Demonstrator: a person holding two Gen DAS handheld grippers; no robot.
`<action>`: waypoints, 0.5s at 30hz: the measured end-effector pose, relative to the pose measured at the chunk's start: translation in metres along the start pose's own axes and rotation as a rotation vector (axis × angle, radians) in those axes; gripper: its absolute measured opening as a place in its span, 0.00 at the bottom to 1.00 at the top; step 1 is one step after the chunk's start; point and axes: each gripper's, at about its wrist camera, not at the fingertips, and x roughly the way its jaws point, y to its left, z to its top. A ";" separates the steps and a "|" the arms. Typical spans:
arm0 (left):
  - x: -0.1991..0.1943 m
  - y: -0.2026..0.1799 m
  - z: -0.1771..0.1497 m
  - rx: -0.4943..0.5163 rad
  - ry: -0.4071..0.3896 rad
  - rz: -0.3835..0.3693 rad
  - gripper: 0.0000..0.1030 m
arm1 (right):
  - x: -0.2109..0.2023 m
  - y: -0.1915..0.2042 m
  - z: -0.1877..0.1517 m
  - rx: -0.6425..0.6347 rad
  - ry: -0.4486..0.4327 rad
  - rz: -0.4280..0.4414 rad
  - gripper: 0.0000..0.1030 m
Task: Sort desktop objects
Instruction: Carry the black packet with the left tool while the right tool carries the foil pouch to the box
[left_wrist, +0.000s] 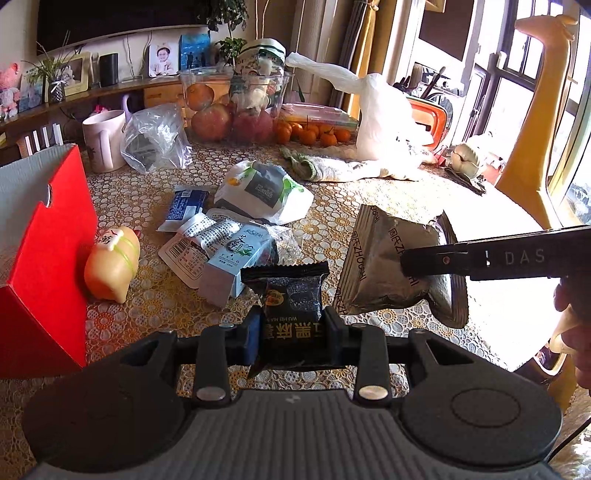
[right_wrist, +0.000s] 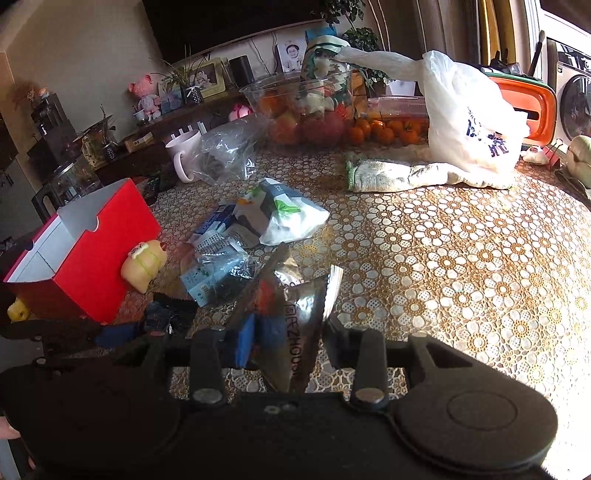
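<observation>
My left gripper (left_wrist: 291, 326) is shut on a black snack packet (left_wrist: 291, 295) with gold lettering, held just above the lace tablecloth (left_wrist: 369, 199). My right gripper (right_wrist: 288, 332) is shut on a crinkled silver foil packet (right_wrist: 299, 302). In the left wrist view that foil packet (left_wrist: 384, 266) hangs to the right of the black one, off the table, with the right gripper (left_wrist: 410, 264) reaching in from the right. A pile of small packets (left_wrist: 218, 243) and a white pouch (left_wrist: 262, 192) lie ahead. An open red box (left_wrist: 48, 258) stands at the left.
A peach-coloured pig toy (left_wrist: 112, 266) leans by the red box. Further back stand a pink mug (left_wrist: 103, 140), a clear plastic bag (left_wrist: 155, 136), a glass bowl of fruit (left_wrist: 236, 107), tangerines (left_wrist: 314, 134), a white carrier bag (left_wrist: 388, 122) and a folded cloth (left_wrist: 332, 168).
</observation>
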 end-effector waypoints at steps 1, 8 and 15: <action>-0.006 0.001 0.001 0.003 -0.006 0.001 0.33 | -0.003 0.003 0.001 -0.002 -0.004 0.005 0.36; -0.052 0.013 0.004 -0.011 -0.079 0.027 0.33 | -0.026 0.029 0.010 -0.023 -0.023 0.067 0.36; -0.103 0.036 0.012 -0.047 -0.150 0.060 0.33 | -0.039 0.075 0.026 -0.101 -0.032 0.146 0.36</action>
